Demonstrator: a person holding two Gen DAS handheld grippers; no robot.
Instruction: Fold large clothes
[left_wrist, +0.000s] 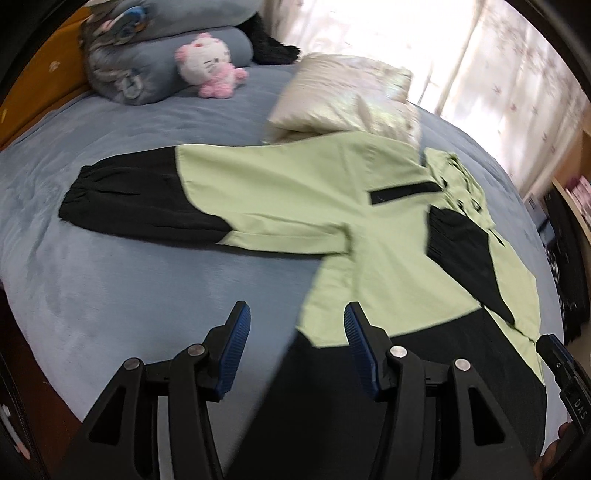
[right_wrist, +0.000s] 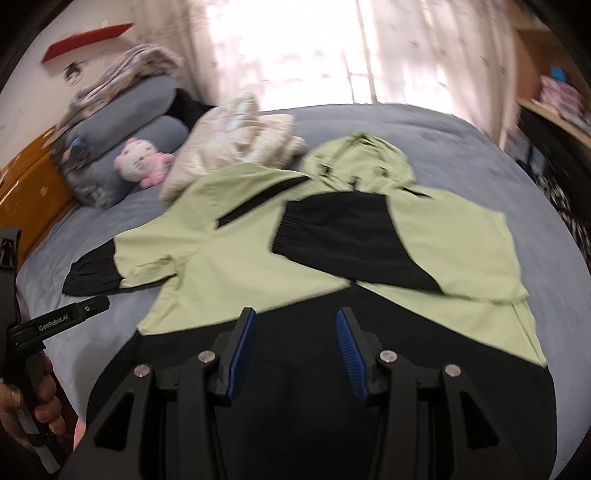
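With one sleeve (right_wrist: 354, 240) already laid across the chest of the green-and-black jacket (left_wrist: 295, 192), we judge the fold to be roughly a third done. The jacket lies spread on the grey-blue bed (left_wrist: 110, 288), its hood (right_wrist: 362, 158) pointing toward the window, its black hem nearest us. That folded sleeve, on our right, rests with its black cuff on the green front. The other sleeve (left_wrist: 147, 199) stretches out flat to our left, so it has not yet been brought in.

Our left gripper (left_wrist: 295, 332) hovers above the hem's left corner with its jaws parted and nothing between the blue pads. Our right gripper (right_wrist: 295, 332) hangs over the middle of the black hem, likewise released and empty.

As we read it, what remains is folding the left sleeve inward, then doubling the body from hem toward hood. A cream padded garment (left_wrist: 343, 99) lies just beyond the jacket, touching or slightly under its shoulder, and may be waiting its turn. A pink plush cat (left_wrist: 210, 66) and rolled grey bedding (left_wrist: 166, 55) sit well apart by the headboard.
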